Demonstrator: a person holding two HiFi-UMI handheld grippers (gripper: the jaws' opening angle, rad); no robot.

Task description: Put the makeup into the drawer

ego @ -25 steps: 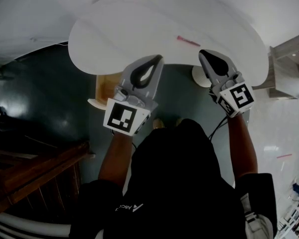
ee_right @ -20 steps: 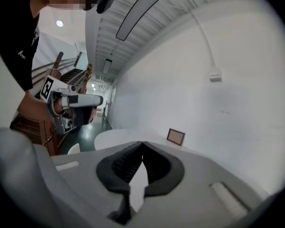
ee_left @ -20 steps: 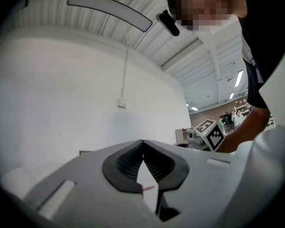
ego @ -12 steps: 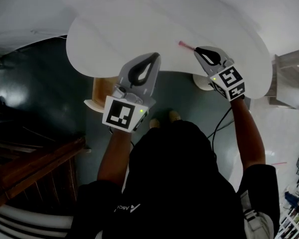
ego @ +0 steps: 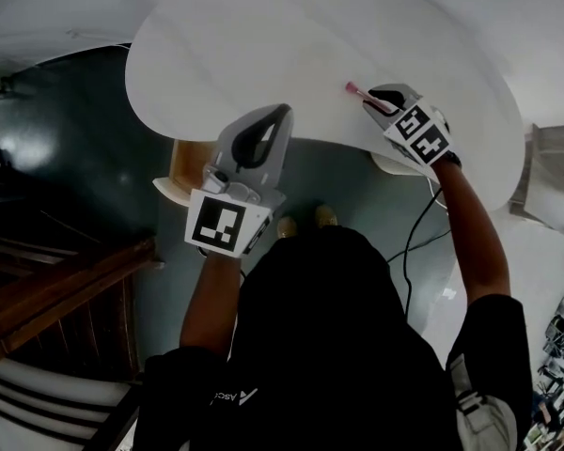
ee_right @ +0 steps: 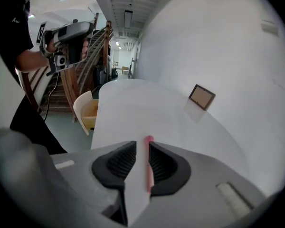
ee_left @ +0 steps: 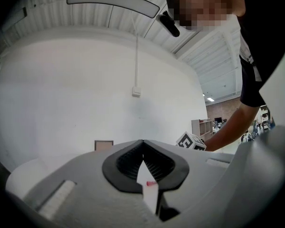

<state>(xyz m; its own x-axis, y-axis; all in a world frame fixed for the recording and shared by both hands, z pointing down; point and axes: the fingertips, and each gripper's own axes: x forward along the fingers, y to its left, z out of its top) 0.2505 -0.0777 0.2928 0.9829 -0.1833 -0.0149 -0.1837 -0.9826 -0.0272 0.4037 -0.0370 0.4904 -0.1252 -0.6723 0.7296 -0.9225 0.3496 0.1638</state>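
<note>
My right gripper has jaws apart around the makeup stick on the bench (not squeezing). My left gripper has jaws closed, empty.

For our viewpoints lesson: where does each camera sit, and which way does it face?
Head view: on the head, steeply down at the white table; arms, torso show.
Left gripper view: on the left tool, toward the wall; shut jaws show.
Right gripper view: on the right tool, along the table; jaws straddle the pink makeup stick.
Both gripper views share the picture frame.
</note>
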